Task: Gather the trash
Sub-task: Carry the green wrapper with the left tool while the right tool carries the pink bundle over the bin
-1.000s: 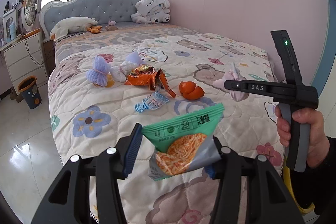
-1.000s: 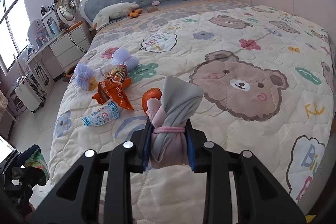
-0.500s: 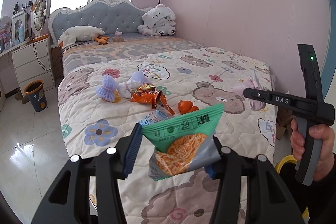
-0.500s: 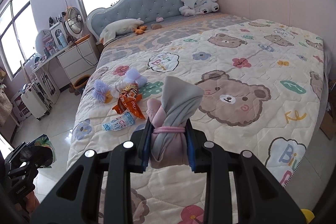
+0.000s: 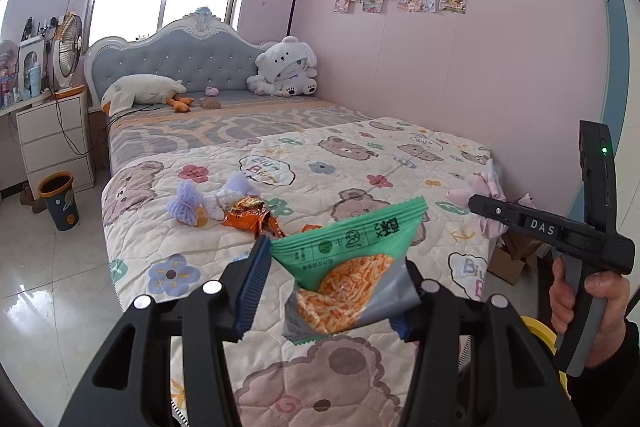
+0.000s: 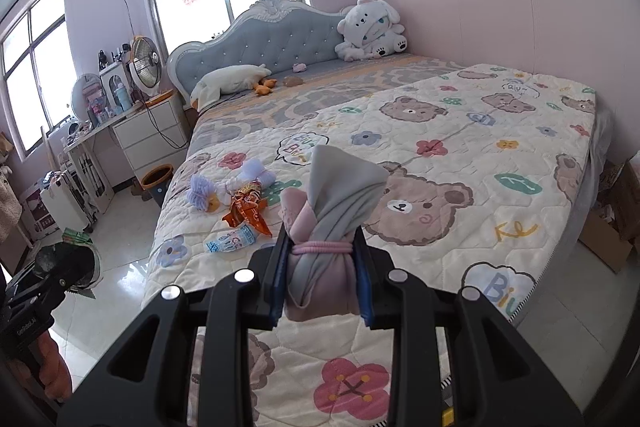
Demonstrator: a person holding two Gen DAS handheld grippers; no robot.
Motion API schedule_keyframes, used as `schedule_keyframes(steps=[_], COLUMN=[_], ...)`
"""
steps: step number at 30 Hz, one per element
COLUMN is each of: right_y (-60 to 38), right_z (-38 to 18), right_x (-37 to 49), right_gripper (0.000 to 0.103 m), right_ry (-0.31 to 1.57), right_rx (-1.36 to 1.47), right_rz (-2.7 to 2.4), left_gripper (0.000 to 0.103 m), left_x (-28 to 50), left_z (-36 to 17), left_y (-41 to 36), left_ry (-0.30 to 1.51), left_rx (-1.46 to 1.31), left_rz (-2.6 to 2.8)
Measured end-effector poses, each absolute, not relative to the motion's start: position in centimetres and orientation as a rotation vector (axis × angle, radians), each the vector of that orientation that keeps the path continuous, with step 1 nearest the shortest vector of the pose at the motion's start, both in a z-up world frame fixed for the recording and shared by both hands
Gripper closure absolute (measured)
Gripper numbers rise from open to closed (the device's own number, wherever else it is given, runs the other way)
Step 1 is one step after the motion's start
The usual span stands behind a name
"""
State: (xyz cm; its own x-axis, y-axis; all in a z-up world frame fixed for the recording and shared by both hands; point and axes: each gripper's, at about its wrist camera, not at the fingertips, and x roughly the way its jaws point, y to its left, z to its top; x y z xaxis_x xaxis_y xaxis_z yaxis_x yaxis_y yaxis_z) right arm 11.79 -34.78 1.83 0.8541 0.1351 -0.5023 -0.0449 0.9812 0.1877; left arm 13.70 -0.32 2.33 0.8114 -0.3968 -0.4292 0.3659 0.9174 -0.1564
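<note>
The left gripper (image 5: 332, 291) is showing matte black angular arms with round silver screw heads and ribbed blue pads on its fingers (image 5: 253, 287). The right gripper (image 6: 322, 283) is showing the same black frame, silver screws and blue pads. From the left wrist view, its body is bearing white "DAS" lettering and a glowing green light, with a grey handle, bare skin and a dark sleeve.

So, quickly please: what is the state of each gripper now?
Left gripper: closed on the green snack packet.
Right gripper: closed on the pink and grey cloth bundle.
</note>
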Motion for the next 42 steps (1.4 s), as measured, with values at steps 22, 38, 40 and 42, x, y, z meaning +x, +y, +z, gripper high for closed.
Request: schedule_keyframes(steps=[22, 38, 40, 42], right_y=[-41.3, -45.6, -46.2, -46.8], right_z=[4.2, 3.1, 2.9, 2.7], right_x=[0.5, -6.8, -7.7, -8.4], right_gripper=[0.076, 0.075, 0.075, 0.075], right_ry=[0.462, 0.467, 0.472, 0.474], right_rx=[0.19, 0.229, 0.234, 0.24], right_rz=[-0.027, -0.123, -0.139, -0.151], left_gripper=[0.055, 0.055, 0.055, 0.055], left_x=[9.2, 6.6, 6.4, 6.2], left_z=[5.5, 4.3, 3.9, 3.3], left_y=[-6.8, -13.5, -14.4, -15.3], left_ry=[0.387, 0.422, 0.435, 0.445], left_rx=[-0.053, 0.002, 0.011, 0.027], left_rz=[-0.569, -0.731, -0.749, -0.764])
